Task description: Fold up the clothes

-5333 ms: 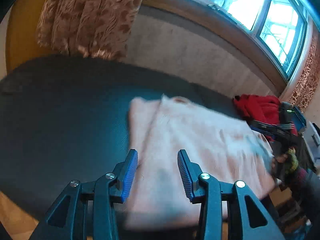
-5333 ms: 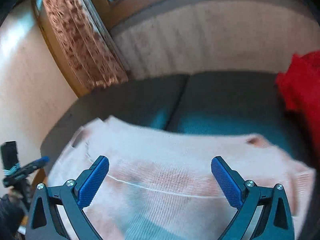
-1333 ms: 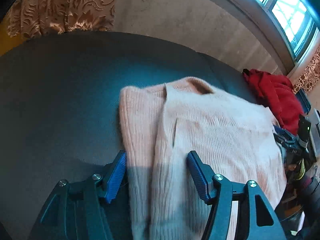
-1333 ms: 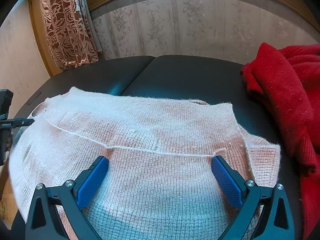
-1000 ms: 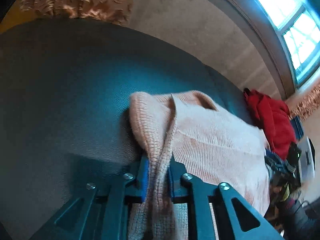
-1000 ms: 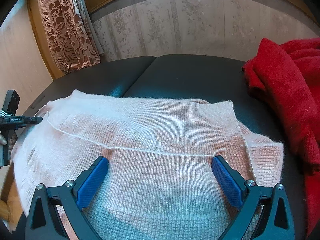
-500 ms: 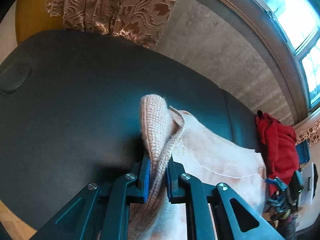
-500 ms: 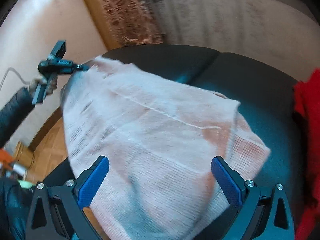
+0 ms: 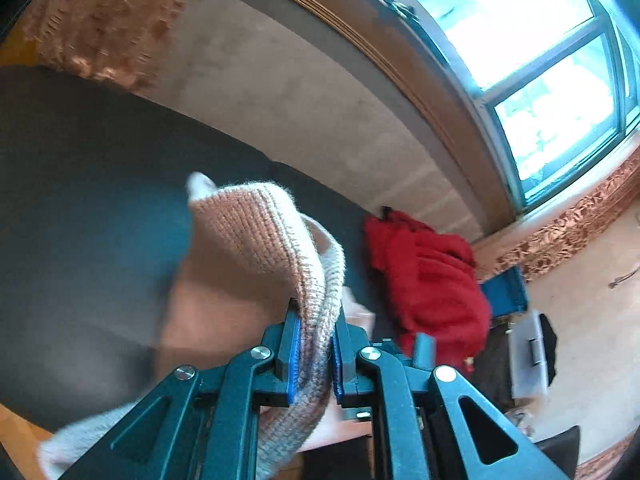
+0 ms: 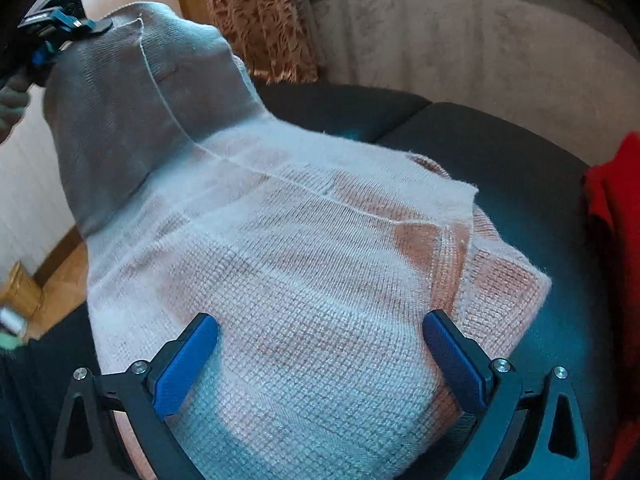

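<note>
A pale pink knit sweater (image 10: 304, 264) lies across a dark padded table (image 10: 500, 152). My left gripper (image 9: 314, 354) is shut on a folded edge of the pink sweater (image 9: 276, 232) and holds it lifted off the table. In the right wrist view that left gripper (image 10: 76, 24) appears at the upper left, with the raised cloth hanging from it. My right gripper (image 10: 320, 356) is open, low over the near part of the sweater, its blue pads spread wide on either side of the knit.
A red garment (image 9: 424, 276) lies bunched at the table's far end, also seen as red cloth (image 10: 616, 216) at the right edge. A blue bin (image 9: 506, 292) and a white box (image 9: 528, 360) stand beyond it. Patterned curtains (image 10: 260, 20) hang by the wall under a window (image 9: 520, 40).
The left gripper, shut on the sweater's edge, has lifted it higher and carried it over toward the red garment. The right gripper has stayed open over the sweater.
</note>
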`<state>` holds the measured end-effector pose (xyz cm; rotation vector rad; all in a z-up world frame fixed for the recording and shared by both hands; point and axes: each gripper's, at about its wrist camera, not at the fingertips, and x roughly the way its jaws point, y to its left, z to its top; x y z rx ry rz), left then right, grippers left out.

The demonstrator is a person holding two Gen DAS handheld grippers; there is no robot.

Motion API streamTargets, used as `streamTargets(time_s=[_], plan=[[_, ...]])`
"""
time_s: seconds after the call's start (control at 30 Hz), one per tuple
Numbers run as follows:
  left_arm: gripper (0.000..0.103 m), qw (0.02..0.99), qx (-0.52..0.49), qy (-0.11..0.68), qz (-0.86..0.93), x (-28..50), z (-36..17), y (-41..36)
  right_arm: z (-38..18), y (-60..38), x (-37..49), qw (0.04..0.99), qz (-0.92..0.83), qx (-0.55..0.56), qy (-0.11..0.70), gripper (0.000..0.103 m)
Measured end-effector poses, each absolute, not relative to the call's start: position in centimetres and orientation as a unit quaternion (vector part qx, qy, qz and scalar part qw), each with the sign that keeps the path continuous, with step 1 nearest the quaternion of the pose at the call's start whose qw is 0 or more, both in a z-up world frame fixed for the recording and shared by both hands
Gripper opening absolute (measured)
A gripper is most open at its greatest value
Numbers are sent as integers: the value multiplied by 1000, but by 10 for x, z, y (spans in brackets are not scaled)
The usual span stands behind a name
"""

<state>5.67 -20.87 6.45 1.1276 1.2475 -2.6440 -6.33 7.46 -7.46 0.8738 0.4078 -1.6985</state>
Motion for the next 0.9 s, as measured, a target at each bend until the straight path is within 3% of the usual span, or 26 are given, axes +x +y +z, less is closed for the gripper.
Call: streamTargets(time_s=[0.33, 0.43, 0.57, 0.73, 0.9], plan=[[11, -58, 372, 456, -806, -26, 39, -101, -80, 92, -75, 590, -710, 375, 88, 103], [11, -69, 382, 441, -810, -45, 32, -69, -82, 96, -78, 599, -704, 376, 64, 103], [11, -61, 405, 450, -794, -66, -4, -51, -82, 110, -89, 606, -699, 378, 34, 103], [12, -49, 436, 479, -760, -92, -59, -40, -79, 105, -85, 599, -704, 380, 41, 103], [13, -59, 452, 483, -748, -102, -72, -31, -70, 110, -66, 578, -720, 365, 116, 103]])
